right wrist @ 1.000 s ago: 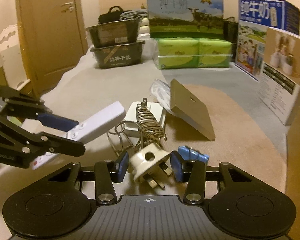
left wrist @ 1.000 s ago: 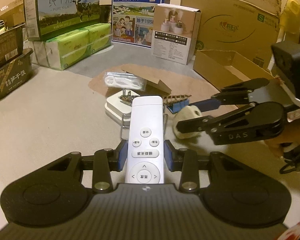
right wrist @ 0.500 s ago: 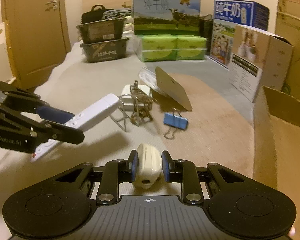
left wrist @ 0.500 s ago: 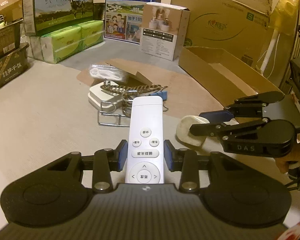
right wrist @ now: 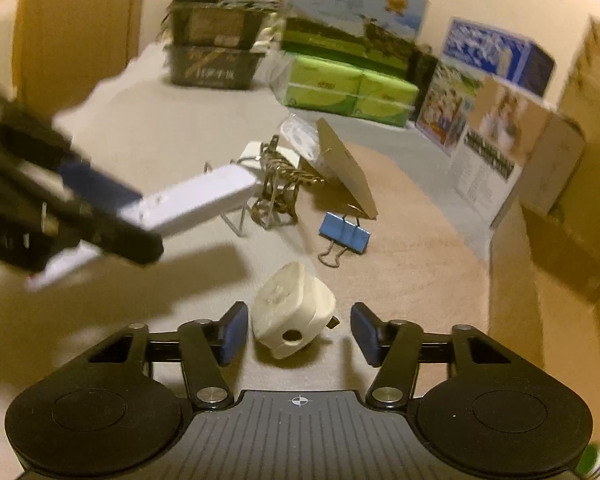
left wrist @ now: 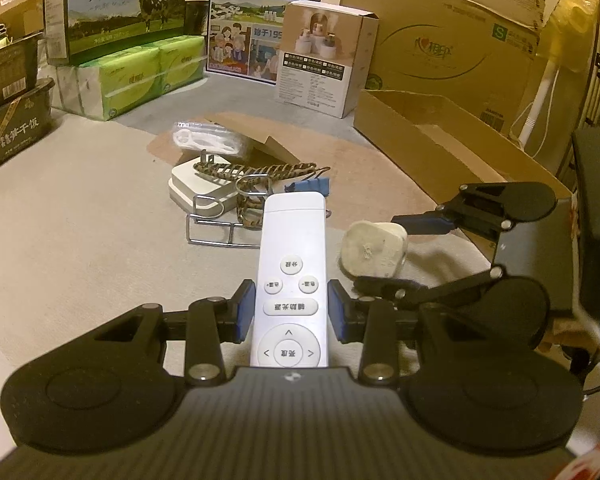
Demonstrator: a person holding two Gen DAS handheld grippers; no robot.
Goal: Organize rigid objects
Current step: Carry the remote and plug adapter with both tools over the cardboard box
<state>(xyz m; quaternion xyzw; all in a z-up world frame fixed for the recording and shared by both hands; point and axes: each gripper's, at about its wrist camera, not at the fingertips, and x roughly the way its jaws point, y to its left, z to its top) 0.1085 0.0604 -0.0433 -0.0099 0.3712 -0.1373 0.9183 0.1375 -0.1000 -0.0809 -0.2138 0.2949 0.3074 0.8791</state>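
- Between my left pads, the white remote (left wrist: 289, 280) sits clamped, its button face up and its far end sticking out past my left gripper (left wrist: 291, 309).
- Seen from my right wrist, that same remote (right wrist: 188, 200) hangs above the beige cloth (right wrist: 160, 128), off to the left and blurred.
- My right gripper (right wrist: 299, 332) has just been opening: both blue pads stand clear of the white plug (right wrist: 294, 312), a gap on each side.
- That plug lies tipped on the cloth between my right fingers, released, a round hole in its near face and a metal pin poking out on the right.
- From my left wrist, the plug (left wrist: 374, 250) shows just right of the remote, with my right gripper (left wrist: 392, 254) bracketing it from the right.
- Beyond the plug lies a blue binder clip (right wrist: 344, 234), apart from it, wire handles toward me.
- Farther out is a small heap: a wire rack (left wrist: 220, 228), a braided cord (left wrist: 256, 170) draped over a white flat box (left wrist: 198, 186), a clear bag (left wrist: 208, 140) and a leaning piece of cardboard (right wrist: 346, 168).
- At the right stands an open carton (left wrist: 432, 140), near my right gripper.
- Milk cartons, green tissue packs and dark trays line the back of the room.
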